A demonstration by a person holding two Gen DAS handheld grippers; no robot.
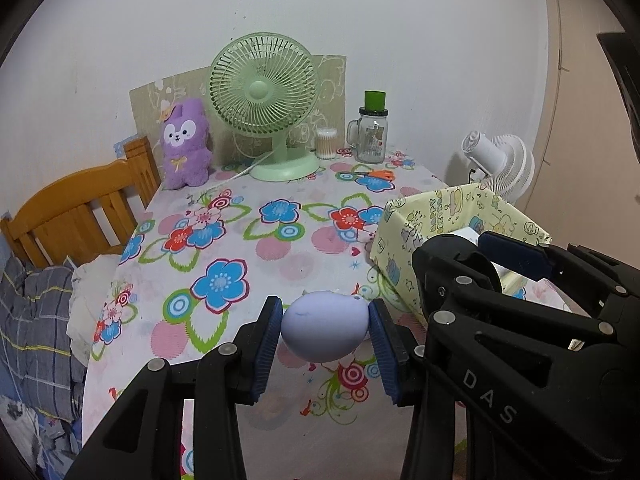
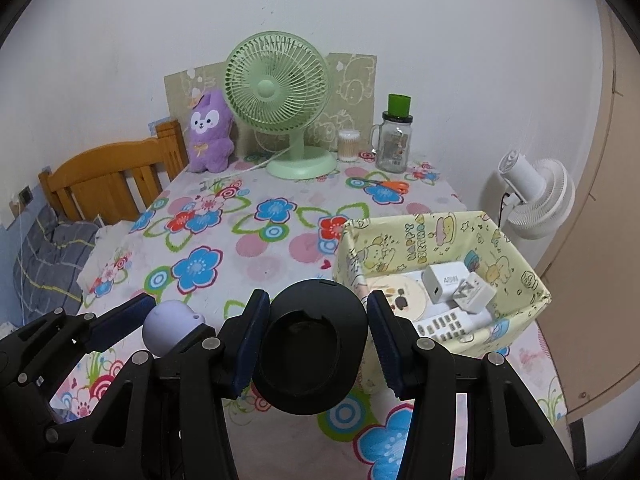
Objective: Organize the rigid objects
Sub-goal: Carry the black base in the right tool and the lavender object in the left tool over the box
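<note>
A floral-clothed tabletop (image 2: 248, 256) stands against a plain white wall (image 2: 360, 8), a wooden headboard (image 2: 108, 184) at nine o'clock and a beige door (image 2: 600, 184) at three o'clock.

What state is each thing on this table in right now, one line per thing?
Left hand-held gripper: shut on lavender egg-shaped toy.
Right hand-held gripper: shut on black oval holder.
Yellow box: open, holding chargers and a remote.
Green fan: upright, blades not blurred.
Glass jar: upright, lidded.
Scissors: lying flat, closed.
</note>
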